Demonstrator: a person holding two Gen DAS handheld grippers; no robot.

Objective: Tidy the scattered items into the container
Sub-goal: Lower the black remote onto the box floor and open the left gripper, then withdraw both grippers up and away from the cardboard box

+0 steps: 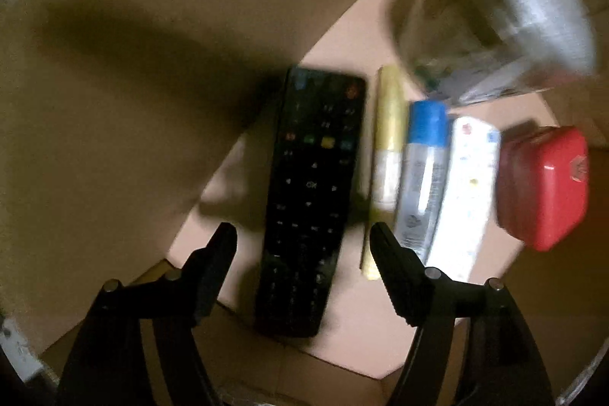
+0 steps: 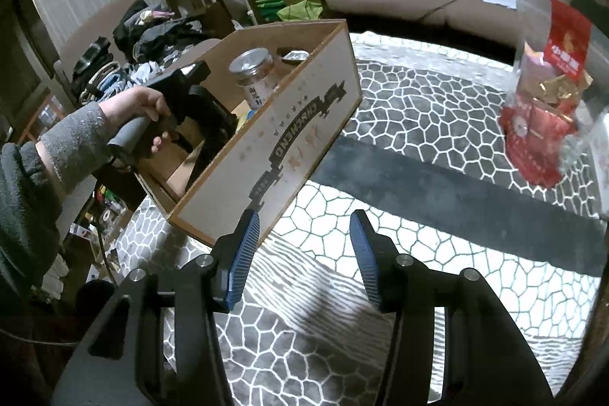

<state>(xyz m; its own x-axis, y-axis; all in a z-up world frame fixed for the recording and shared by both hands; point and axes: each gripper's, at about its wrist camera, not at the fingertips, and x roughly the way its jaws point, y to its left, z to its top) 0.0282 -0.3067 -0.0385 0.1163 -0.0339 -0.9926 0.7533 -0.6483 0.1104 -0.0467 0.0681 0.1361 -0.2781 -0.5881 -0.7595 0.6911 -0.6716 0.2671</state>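
My left hand-held gripper (image 1: 302, 242), jaws apart and clear of the black remote (image 1: 310, 200), points down into the box (image 2: 266, 124), the remote's length running straight ahead between them.

- "CIRCHENG" or close to it, in a dark banner on the pale side of the open cardboard box (image 2: 289, 136)
- "OK" on the middle button of the long black remote control (image 1: 310, 185)
- Chinese characters on the red packet in the clear plastic bag (image 2: 548, 90), too blurry to read
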